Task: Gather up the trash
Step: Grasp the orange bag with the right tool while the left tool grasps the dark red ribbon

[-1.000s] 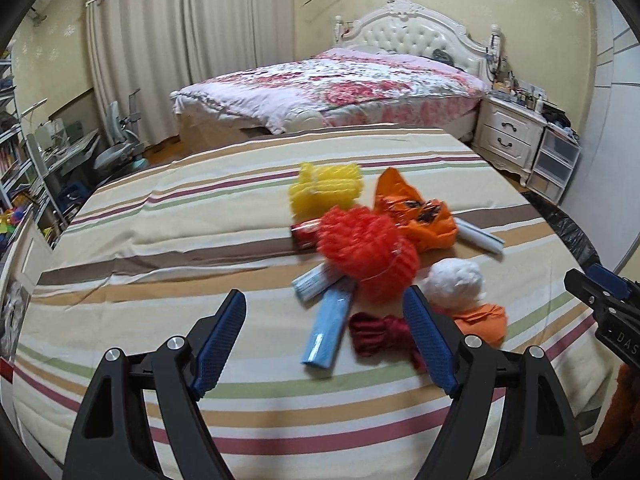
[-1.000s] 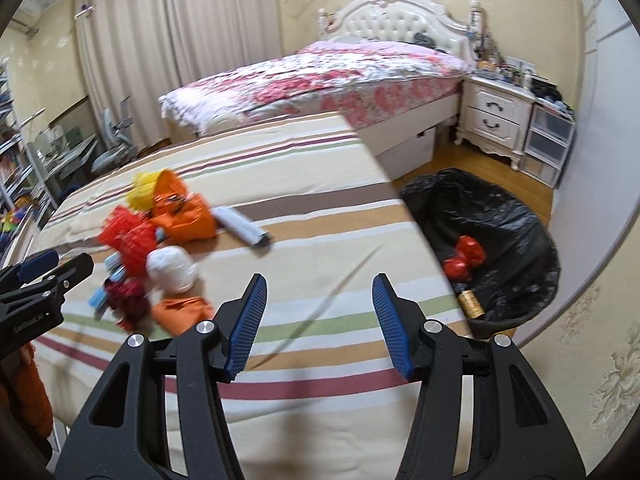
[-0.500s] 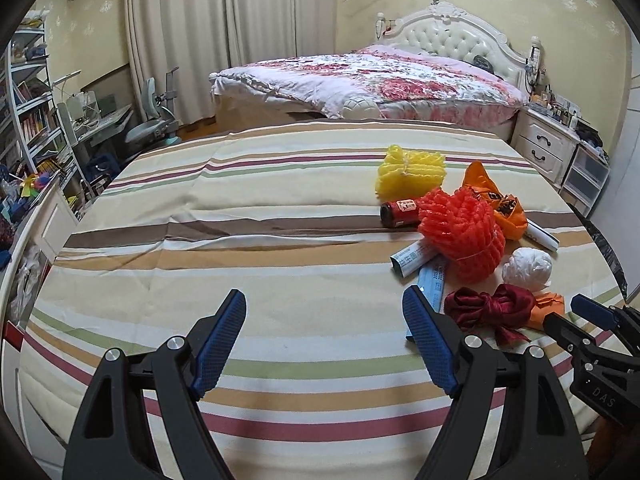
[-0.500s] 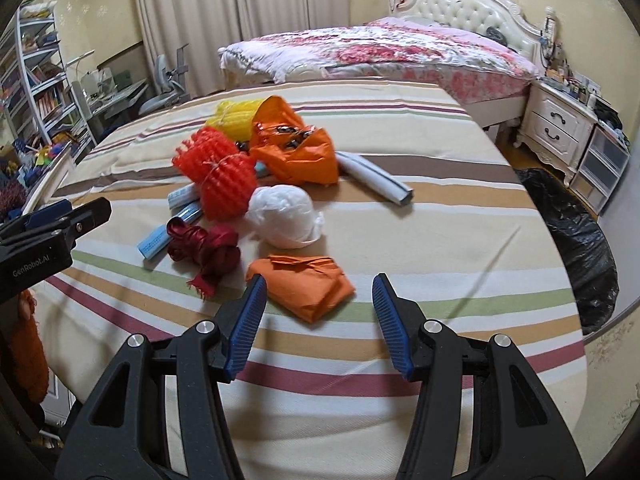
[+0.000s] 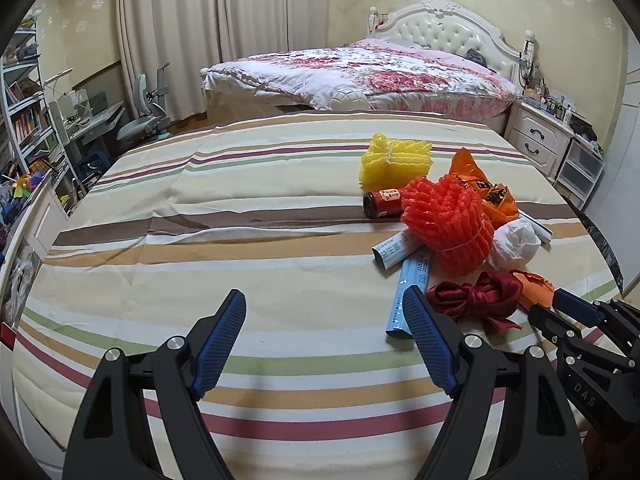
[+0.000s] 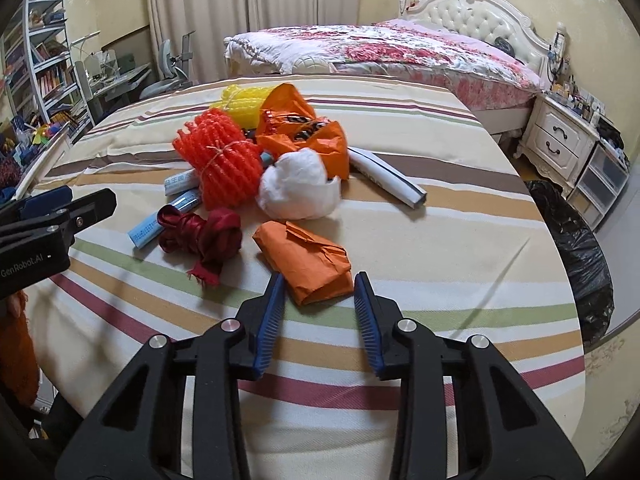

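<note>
Right gripper jaws closing around orange paper wad — left gripper released.

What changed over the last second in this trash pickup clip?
The right gripper swung from facing the black trash bag to the folded orange paper; its jaws are closing around it, not yet pressing. The left gripper shifted left, jaws wide open. The trash pile stayed put.
</note>
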Action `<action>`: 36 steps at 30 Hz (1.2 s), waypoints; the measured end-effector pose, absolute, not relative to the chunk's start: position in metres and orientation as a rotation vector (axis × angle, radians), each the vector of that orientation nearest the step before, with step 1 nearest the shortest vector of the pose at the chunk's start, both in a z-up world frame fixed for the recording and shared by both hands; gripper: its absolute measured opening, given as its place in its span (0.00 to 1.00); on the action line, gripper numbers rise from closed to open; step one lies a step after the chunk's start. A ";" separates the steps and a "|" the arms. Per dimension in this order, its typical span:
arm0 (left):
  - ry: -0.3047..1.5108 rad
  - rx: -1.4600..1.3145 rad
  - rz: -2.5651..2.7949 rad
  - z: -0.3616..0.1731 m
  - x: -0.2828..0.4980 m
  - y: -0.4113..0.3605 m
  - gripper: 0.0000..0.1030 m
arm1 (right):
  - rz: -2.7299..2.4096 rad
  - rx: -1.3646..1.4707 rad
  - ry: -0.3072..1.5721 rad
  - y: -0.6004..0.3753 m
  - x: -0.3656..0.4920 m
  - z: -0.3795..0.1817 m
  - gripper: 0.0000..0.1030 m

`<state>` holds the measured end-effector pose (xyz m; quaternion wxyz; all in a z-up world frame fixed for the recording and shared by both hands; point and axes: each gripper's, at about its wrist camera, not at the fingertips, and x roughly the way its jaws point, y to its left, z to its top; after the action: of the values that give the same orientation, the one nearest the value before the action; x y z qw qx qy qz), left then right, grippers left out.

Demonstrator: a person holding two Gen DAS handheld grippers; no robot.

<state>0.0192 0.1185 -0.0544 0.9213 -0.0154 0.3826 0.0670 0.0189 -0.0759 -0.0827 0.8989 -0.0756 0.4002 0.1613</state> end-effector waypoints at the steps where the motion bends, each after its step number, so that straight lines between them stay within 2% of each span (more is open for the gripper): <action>1: 0.785 -0.027 0.135 -0.054 0.019 0.116 0.76 | 0.331 -0.152 0.827 -0.078 0.019 -0.082 0.33; 4: 0.786 -0.018 0.129 -0.055 0.019 0.112 0.76 | 0.314 -0.140 0.819 -0.087 0.018 -0.079 0.30; 6: 0.787 -0.017 0.127 -0.054 0.019 0.110 0.76 | 0.306 -0.127 0.821 -0.095 0.019 -0.078 0.04; 11: 0.786 -0.003 0.107 -0.054 0.018 0.101 0.76 | 0.273 -0.077 0.845 -0.116 0.025 -0.080 0.09; 12: 0.787 -0.002 0.105 -0.055 0.019 0.101 0.76 | 0.277 -0.056 0.847 -0.120 0.026 -0.080 0.19; 13: 0.789 -0.003 0.105 -0.055 0.019 0.101 0.76 | 0.281 -0.033 0.845 -0.123 0.027 -0.078 0.33; 15: 0.789 -0.005 0.108 -0.055 0.019 0.101 0.76 | 0.290 -0.020 0.830 -0.122 0.029 -0.076 0.40; 18: 0.789 -0.007 0.114 -0.054 0.019 0.103 0.76 | 0.313 -0.052 0.815 -0.113 0.032 -0.073 0.46; 26: 0.799 -0.023 0.131 -0.057 0.020 0.113 0.76 | 0.352 -0.129 0.831 -0.086 0.051 -0.079 0.47; 33: 0.800 -0.021 0.118 -0.057 0.019 0.109 0.76 | 0.327 -0.167 0.825 -0.087 0.044 -0.081 0.35; 36: 0.796 -0.011 0.106 -0.056 0.018 0.103 0.76 | 0.302 -0.159 0.819 -0.096 0.039 -0.082 0.35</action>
<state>0.0182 0.1034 -0.0558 0.9204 -0.0052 0.3875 0.0514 0.0387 -0.0964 -0.0818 0.9033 -0.0767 0.3960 0.1460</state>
